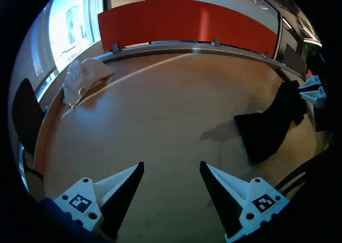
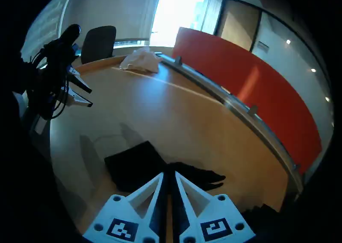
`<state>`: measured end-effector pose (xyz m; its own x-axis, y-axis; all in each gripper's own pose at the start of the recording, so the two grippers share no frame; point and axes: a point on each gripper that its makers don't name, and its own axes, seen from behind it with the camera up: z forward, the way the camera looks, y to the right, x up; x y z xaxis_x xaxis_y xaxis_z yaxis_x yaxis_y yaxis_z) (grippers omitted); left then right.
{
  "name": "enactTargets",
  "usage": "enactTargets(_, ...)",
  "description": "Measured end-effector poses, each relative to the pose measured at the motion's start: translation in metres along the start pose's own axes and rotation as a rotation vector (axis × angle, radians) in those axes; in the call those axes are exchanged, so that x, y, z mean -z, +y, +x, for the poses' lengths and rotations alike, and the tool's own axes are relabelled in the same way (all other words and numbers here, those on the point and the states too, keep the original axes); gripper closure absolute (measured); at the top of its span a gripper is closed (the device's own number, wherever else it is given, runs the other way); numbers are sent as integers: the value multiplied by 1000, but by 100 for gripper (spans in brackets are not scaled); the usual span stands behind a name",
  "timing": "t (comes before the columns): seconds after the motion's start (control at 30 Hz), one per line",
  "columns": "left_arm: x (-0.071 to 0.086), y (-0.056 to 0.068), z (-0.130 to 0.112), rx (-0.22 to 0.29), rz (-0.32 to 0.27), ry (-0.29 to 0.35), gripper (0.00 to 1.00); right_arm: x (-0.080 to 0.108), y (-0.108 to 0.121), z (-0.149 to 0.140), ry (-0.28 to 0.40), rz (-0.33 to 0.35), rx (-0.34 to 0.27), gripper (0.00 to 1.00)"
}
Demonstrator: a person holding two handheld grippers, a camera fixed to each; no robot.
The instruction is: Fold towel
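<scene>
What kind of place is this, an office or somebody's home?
Probably an office or meeting room: a long wooden desk backed by a red divider panel, a dark office chair and a large window.

Ahead of my left hand-held gripper (image 1: pixel 171 164), jaws wide apart, I see bare surface (image 1: pixel 171 106) running straight to the far edge: open passage. Front right, the black towel (image 1: pixel 267 127) lies in the way, rising to the right hand-held gripper (image 1: pixel 314 89) that pinches it. Far left, a white cloth heap (image 1: pixel 83 78) sits near the edge, with a broad lane between the two. A metal rail (image 1: pixel 192 48) and a red panel (image 1: pixel 188 23) close the far side. A chair (image 1: pixel 25 110) stands just off the left edge.
</scene>
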<state>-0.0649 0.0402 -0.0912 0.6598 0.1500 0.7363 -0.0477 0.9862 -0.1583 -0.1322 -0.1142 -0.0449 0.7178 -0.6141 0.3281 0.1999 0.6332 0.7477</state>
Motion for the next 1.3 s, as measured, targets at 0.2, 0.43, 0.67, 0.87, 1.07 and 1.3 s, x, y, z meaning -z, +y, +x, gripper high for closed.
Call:
enactTargets(0.2,2,-3,-1,5,4,3,3,-15,-21,-2,-12,47,8,90)
enactTargets(0.43,6,-9,-4,16,13,3,3,-31,-45,0,-14,93,6,89)
enactTargets(0.67,9,-15,-10,27,22,-1,3,-45,-67,1,-19,140,2,89)
enactTargets(0.87,10,-19,-14,34,29,-5,3,-52,-78,-5,-46,154,4,47)
enactTargets(1.07,11,-20,-15,38,30,-5,3,-50,-74,-8,-48,145,-10,32)
enactTargets(1.3,10,-19,-13,32,26,-2,3,-46,-69,-16,-56,127,-21,32)
